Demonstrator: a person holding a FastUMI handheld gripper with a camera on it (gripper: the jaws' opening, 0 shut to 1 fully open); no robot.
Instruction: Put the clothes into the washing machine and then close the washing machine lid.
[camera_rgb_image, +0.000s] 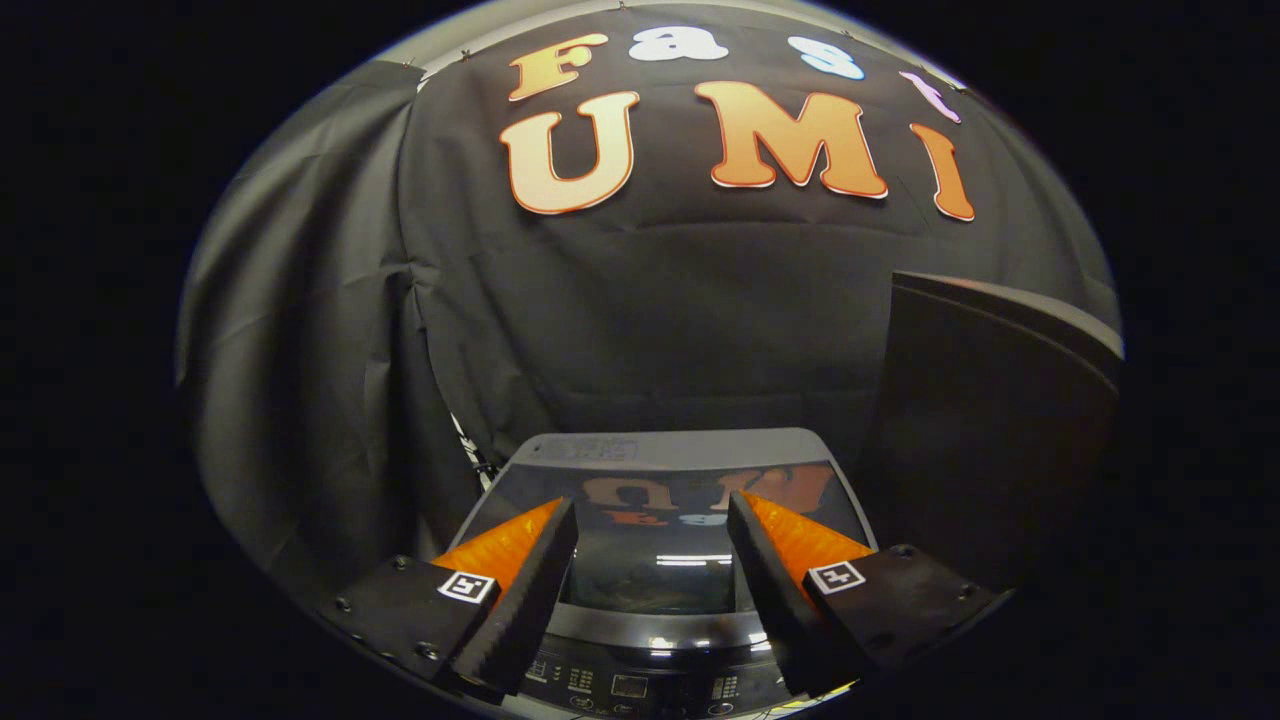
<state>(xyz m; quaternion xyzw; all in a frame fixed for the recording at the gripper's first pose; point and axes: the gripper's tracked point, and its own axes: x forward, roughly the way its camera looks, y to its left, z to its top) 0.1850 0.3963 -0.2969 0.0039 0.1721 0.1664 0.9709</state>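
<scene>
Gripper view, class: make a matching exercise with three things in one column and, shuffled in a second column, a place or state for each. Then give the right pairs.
Things:
1. hand-held gripper
2. washing machine lid
3. control panel

Place or state:
A. glossy, lying flat and closed, beyond and between the fingers
B. open, holding nothing
C. at the machine's near edge, low between the fingers

Pairs: 1-B, 2-A, 3-C
</scene>
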